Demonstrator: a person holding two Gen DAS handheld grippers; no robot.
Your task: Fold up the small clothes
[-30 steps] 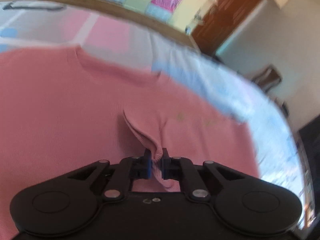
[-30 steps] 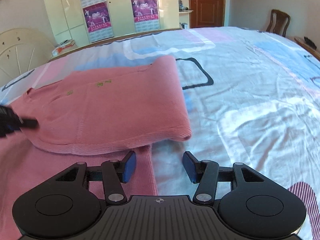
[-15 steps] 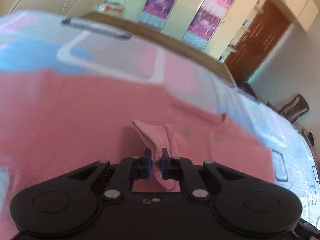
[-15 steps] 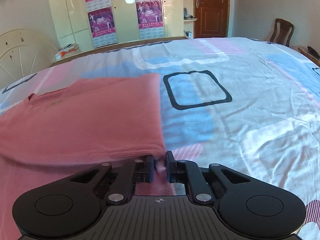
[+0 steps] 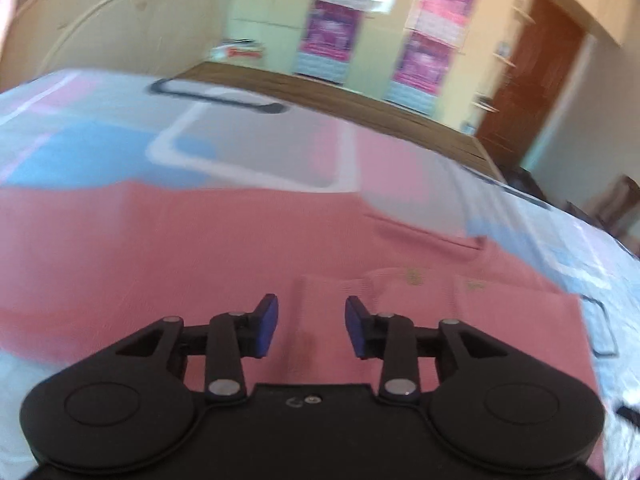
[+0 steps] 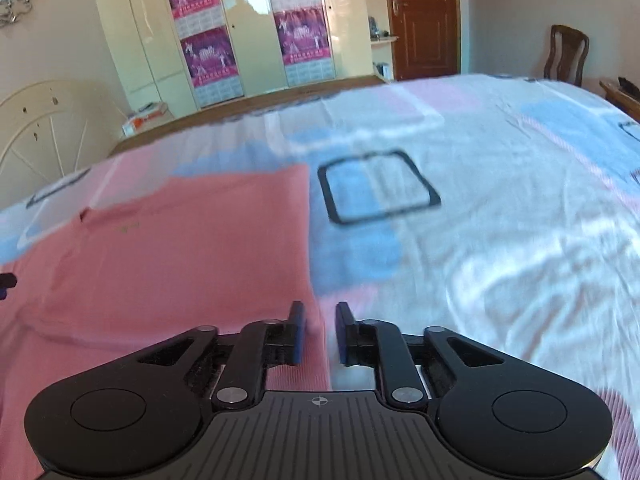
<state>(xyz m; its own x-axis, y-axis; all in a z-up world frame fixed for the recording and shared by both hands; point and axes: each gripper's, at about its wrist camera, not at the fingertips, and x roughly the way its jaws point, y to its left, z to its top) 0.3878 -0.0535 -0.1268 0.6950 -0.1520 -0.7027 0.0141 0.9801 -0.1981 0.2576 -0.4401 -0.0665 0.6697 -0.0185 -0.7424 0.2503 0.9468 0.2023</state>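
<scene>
A: What does the left wrist view show?

B: The left hand-held gripper (image 5: 308, 328) hangs over a pink sweater (image 5: 200, 248) spread on the bed (image 5: 248, 148). Its jaws are opening, blue pads (image 5: 267, 326) clear of the cloth. Nothing is pinched; the knit lies flat beneath the gap. A folded-over sleeve cuff (image 5: 332, 292) rests just ahead of the fingers, beside small yellowish marks on the chest. The picture is blurred.

A: And beyond that?

B: A patterned bedsheet in pale blue, pink and white, a wooden footboard (image 5: 360, 104), then a cream wardrobe with purple posters (image 5: 336, 36) and a brown door (image 5: 536, 72).

A: Now the right wrist view.

B: The right hand-held gripper (image 6: 320, 332) sits at the sweater's (image 6: 180, 264) right edge, near its bottom corner. Its jaws are opening too, with a narrow gap. The hem edge runs between them, but the pads (image 6: 297, 334) do not seem to press on it.

A: How does the garment lie?

B: Folded, with a straight right edge running away from the camera, the neckline at far left. A black square outline (image 6: 380, 188) printed on the sheet lies just beside that edge. A wooden chair (image 6: 568, 56) stands against the far wall.
</scene>
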